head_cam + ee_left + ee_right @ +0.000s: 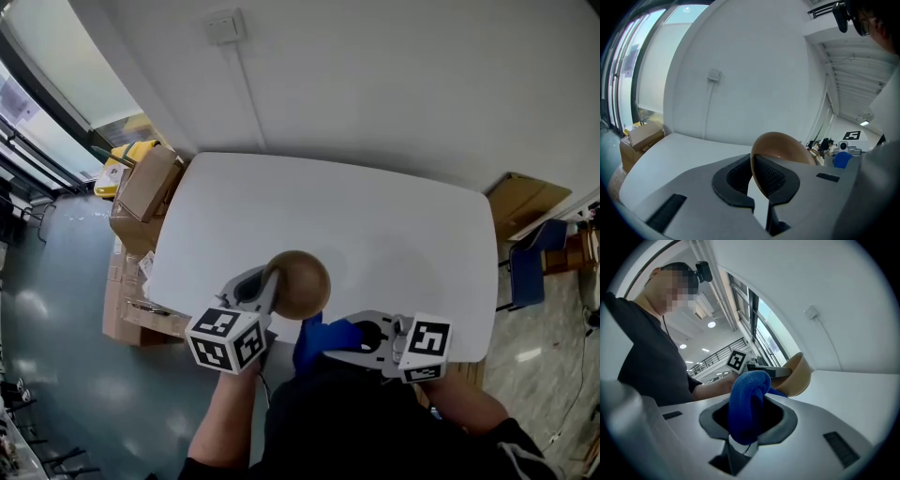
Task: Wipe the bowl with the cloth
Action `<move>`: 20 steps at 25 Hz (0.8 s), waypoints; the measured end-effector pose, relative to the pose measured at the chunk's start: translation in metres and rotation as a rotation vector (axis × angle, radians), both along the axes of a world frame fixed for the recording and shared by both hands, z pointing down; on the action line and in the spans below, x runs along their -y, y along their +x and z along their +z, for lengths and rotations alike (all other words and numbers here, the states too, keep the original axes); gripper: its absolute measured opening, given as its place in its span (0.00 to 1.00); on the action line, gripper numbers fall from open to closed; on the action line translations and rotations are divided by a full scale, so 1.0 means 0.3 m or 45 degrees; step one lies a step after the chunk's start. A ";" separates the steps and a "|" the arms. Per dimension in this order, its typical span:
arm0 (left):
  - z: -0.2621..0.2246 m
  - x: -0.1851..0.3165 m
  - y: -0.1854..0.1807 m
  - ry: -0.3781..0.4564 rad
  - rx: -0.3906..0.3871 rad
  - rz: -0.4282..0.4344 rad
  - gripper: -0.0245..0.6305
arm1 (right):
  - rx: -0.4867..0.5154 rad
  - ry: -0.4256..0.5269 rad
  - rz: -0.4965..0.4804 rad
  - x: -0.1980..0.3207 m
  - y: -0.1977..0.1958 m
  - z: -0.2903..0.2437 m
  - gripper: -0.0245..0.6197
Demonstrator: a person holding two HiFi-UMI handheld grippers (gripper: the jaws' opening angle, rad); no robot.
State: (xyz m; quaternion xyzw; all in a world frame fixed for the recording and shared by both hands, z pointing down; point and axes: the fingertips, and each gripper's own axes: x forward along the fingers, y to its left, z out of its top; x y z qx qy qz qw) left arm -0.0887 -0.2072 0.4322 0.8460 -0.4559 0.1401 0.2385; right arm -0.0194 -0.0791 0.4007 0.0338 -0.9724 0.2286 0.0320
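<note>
Over the near edge of the white table point(375, 225), a brown bowl point(300, 283) is held up tilted on its side. My left gripper point(270, 283) is shut on its rim. In the left gripper view the thin rim point(753, 169) runs between the two dark pads, and the bowl's point(780, 147) hollow side faces right. My right gripper point(332, 345) sits just right of the bowl, shut on a bunched blue cloth point(317, 339). In the right gripper view the cloth point(747, 401) bulges from the jaws a little short of the bowl point(800, 375).
Cardboard boxes point(141, 192) and a yellow item point(129, 153) stand off the table's left end. Another cardboard box point(525, 202) and a blue chair point(528, 274) are off its right end. A white wall with a switch plate point(225, 28) runs behind.
</note>
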 end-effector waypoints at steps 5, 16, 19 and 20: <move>0.047 0.000 0.016 -0.038 -0.020 0.024 0.07 | 0.032 0.003 0.044 0.005 0.012 -0.025 0.16; 0.269 -0.014 -0.040 -0.212 -0.018 0.019 0.07 | -0.007 -0.071 0.418 0.212 0.189 0.027 0.16; 0.334 -0.038 -0.046 -0.261 -0.030 0.031 0.07 | -0.031 -0.109 0.477 0.228 0.198 0.062 0.16; 0.355 -0.044 -0.046 -0.276 -0.032 0.037 0.07 | -0.042 -0.124 0.492 0.229 0.200 0.076 0.16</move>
